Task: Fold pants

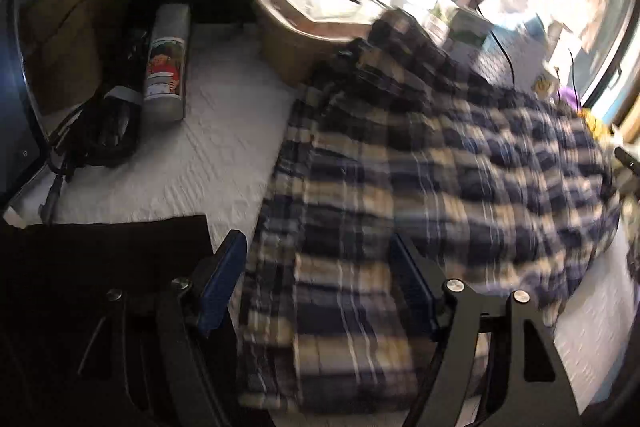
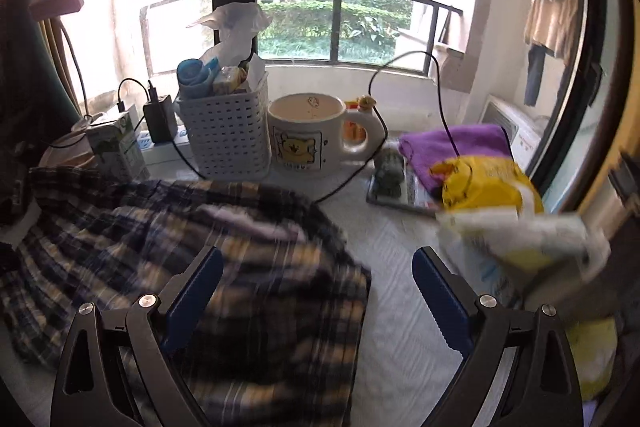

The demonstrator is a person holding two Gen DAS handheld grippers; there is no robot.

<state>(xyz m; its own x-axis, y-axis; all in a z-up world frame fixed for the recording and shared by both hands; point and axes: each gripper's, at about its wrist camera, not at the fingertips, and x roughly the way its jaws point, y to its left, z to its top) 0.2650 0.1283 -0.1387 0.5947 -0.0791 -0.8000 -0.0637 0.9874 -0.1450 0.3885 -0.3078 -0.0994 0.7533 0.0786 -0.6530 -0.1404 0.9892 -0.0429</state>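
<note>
The plaid pants (image 1: pixel 420 167), navy and cream, lie spread and rumpled on the white tabletop (image 1: pixel 192 155). My left gripper (image 1: pixel 316 263) is open, its blue pads on either side of the near end of the cloth, holding nothing. In the right wrist view the pants (image 2: pixel 192 247) lie at lower left with one edge bunched up. My right gripper (image 2: pixel 318 275) is open over the right edge of the pants, its left finger above cloth, its right finger above bare table. Both views are motion-blurred.
Left view: a grey spray can (image 1: pixel 166 63), a woven basket (image 1: pixel 308 23), black gear (image 1: pixel 108 131), a black cloth (image 1: pixel 104 259). Right view: a white basket (image 2: pixel 226 131), a mug (image 2: pixel 308 133), a cable (image 2: pixel 400 99), purple cloth (image 2: pixel 456 147), a yellow bag (image 2: pixel 488 187), a carton (image 2: pixel 116 143).
</note>
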